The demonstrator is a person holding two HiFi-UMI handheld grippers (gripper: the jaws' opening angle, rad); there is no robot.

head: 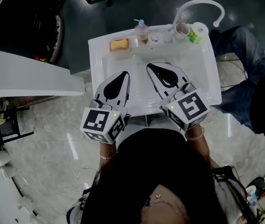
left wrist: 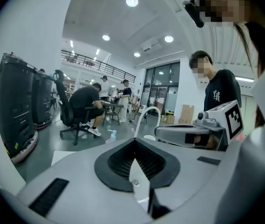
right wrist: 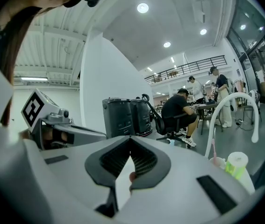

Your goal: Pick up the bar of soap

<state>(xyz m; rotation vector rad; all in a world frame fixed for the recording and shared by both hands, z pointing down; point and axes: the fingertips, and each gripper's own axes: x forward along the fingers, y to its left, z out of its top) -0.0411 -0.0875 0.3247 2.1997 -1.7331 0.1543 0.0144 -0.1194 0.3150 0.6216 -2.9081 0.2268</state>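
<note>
Left gripper [left wrist: 134, 141]: jaws clenched tip to tip, nothing between. Right gripper [right wrist: 130, 139]: jaws likewise pressed together, empty. Both hover side by side over front half of sink [head: 207, 85] bowl, tips aimed toward sink's back ledge, well short of it. Bar of soap [head: 118, 44], yellow, lies in pink dish [head: 121, 51] at sink's back-left corner, untouched. Along same back ledge: pump bottle [head: 142, 31], cup [head: 182, 29], green roll [head: 198, 33]. White faucet [head: 202, 3] arches behind sink's back-right corner.
</note>
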